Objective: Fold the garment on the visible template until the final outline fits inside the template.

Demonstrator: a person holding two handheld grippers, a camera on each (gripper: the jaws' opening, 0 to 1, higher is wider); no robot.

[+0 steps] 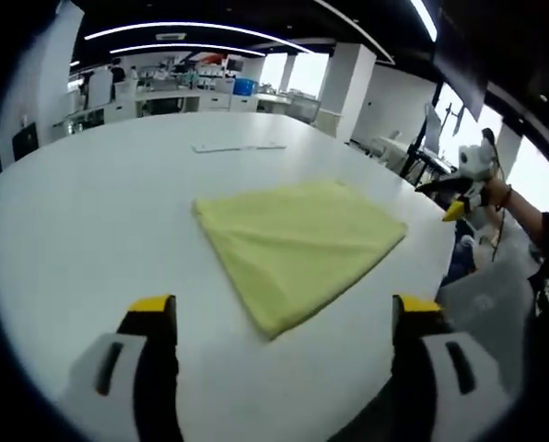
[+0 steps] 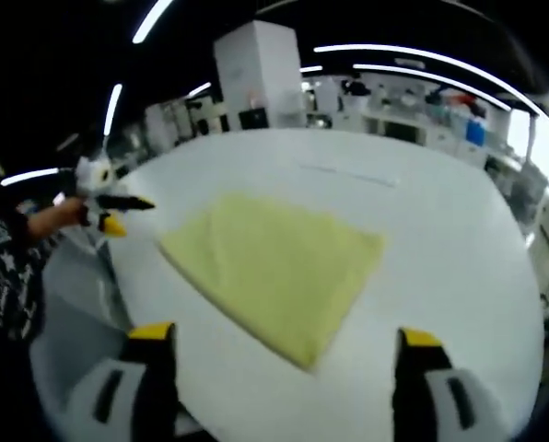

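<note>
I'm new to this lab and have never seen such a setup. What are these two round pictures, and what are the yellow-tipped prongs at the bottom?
A person holds a two-jaw gripper in each hand, with a fisheye camera on each. The prongs are each camera's own jaws: the left gripper in the left gripper view, the right gripper in the right gripper view. Both are open and hold nothing. On the white table lies a yellow cloth, folded flat. Each gripper also appears at the side of the other's view, held in the person's hand.

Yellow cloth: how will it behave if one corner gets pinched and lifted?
The yellow cloth lies flat in folded layers with soft edges, so it will probably drape and sag, and the layers may slide apart. It looks thin, likely light. The table looks smooth, so a push may slide it.
</note>
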